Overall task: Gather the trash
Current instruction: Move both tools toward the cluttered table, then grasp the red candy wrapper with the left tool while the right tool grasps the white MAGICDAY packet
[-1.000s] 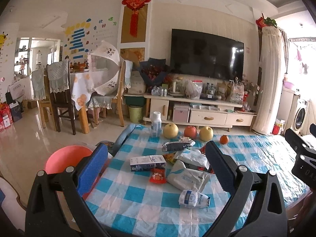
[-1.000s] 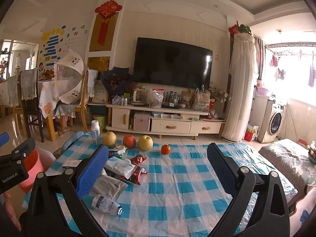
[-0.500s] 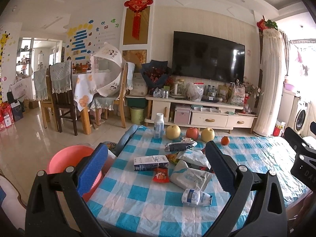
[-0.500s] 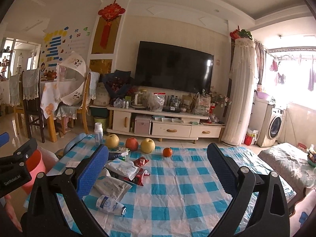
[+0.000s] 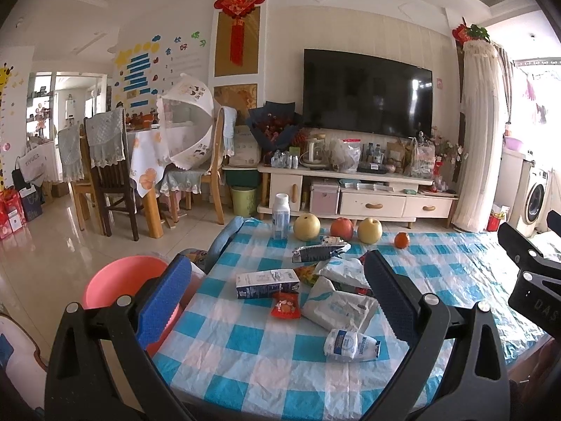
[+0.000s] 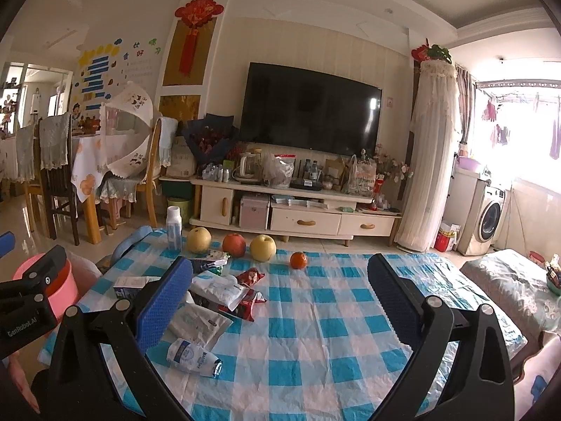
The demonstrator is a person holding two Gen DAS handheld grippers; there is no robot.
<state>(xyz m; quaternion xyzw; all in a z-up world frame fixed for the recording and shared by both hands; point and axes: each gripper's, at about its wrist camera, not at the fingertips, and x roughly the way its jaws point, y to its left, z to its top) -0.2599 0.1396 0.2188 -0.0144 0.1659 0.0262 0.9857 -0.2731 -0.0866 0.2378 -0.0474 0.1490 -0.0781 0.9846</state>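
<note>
A pile of trash lies on the blue-checked tablecloth [image 5: 438, 270]: a crushed white pouch [image 5: 350, 345], a white wrapper [image 5: 338, 307], a small red packet [image 5: 285, 307], a milk carton on its side [image 5: 268, 282] and a dark foil bag [image 5: 320, 251]. My left gripper [image 5: 277, 301] is open and empty, held above the table's near left part. My right gripper [image 6: 280, 301] is open and empty over the table's middle. The crushed pouch [image 6: 193, 356] and wrappers [image 6: 219, 287] lie to its lower left.
A pink bucket [image 5: 122, 282] stands on the floor left of the table. A white bottle [image 5: 280, 215], two pears [image 5: 306, 226], an apple [image 5: 342, 228] and an orange [image 5: 401, 240] line the far edge. Dining chairs [image 5: 105, 175] and a TV cabinet [image 5: 354, 196] stand beyond.
Both grippers have risen and drawn back a little, so the table sits lower in both views. Both stay open and empty. The trash has not moved.
</note>
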